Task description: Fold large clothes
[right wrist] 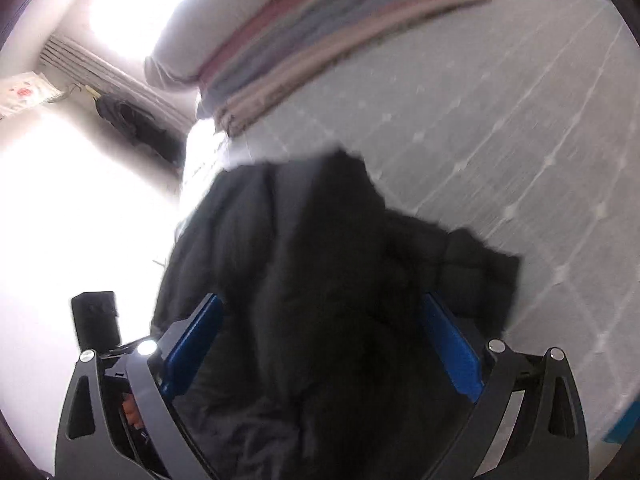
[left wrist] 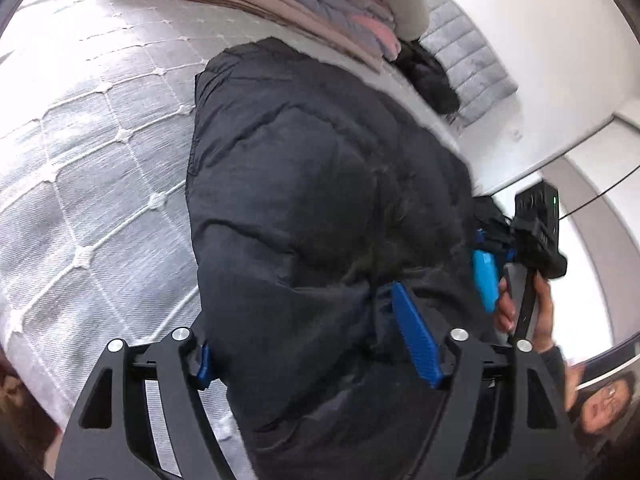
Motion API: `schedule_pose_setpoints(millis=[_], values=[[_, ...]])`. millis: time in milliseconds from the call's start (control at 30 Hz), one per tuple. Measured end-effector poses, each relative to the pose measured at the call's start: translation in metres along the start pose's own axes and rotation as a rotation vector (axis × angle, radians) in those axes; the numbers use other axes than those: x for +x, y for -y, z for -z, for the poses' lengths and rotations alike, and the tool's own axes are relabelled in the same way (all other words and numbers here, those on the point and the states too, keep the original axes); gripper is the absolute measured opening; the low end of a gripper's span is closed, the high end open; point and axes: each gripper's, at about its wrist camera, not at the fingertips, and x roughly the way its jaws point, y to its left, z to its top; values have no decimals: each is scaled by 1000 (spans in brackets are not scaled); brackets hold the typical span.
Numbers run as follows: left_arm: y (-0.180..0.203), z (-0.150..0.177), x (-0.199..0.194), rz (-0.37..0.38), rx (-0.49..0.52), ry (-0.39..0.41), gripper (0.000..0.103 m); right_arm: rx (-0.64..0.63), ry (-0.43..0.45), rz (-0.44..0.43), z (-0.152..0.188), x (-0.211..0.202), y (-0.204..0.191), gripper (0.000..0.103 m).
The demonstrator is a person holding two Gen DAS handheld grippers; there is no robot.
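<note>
Grey quilted bedspread with white diamond stitching [left wrist: 100,152] fills the background, with a white wall beyond the bed edge.

Your left gripper [left wrist: 312,356] has its jaws spread wide; the black puffy padded jacket [left wrist: 320,184] bulges up between the blue ribbed pads [left wrist: 416,340]. The right-hand pad lies against the fabric, the left-hand pad is mostly hidden behind the jacket's edge, so no clear clamp there; I read it as open.

Your right gripper [right wrist: 324,344] also has its jaws far apart, blue pads [right wrist: 452,348] on either side of a thick bunch of the same jacket [right wrist: 320,260]. Fabric fills the gap and both pads look pressed into it, though that view is blurred.

The jacket lies on the bedspread in a bundled, folded-over heap near the bed edge, its near end at both grippers and its far end pointing at the stack of folded pink, grey and beige blankets [left wrist: 280,0].

In the left wrist view, your right gripper's body [left wrist: 536,236] sits just beside the jacket at its right edge, with your right hand [left wrist: 532,312] wrapped around the handle.

Beyond the jacket's far end, beside the blanket stack, there is a small dark crumpled garment [left wrist: 428,76] on a grey ribbed mat [left wrist: 468,60].

Past the jacket's left side in the right wrist view hangs a dark bundle [right wrist: 132,124] against a white ribbed radiator [right wrist: 104,68].
</note>
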Motion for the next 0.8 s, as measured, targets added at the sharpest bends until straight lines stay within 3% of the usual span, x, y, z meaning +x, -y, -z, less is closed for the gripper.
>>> schedule_pose_setpoints(millis=[33,200,300,433,567,667,733,800], values=[[-1,-1,1,-9,4,-9,72,-7,-12,76,4,10,1,89],[-20,-5,-23,14,-67,74,72,37,21,149,25,7,22,89],[-31,-10,-36,45,-104,140,74,65,108,107,37,-24,30,89],[-26,-11,-39,70,-99,173,76,217,175,34,59,-52,56,90],[-11,-13,-36,103,-69,191,78,370,129,-84,71,-37,79,90],[2,-15,-27,93,-32,179,82,416,-21,-280,76,0,82,90],[10,-15,-20,74,-14,160,86,387,-32,-284,75,2,76,90],[20,-15,-14,42,17,147,86,386,27,-260,74,-10,77,90]])
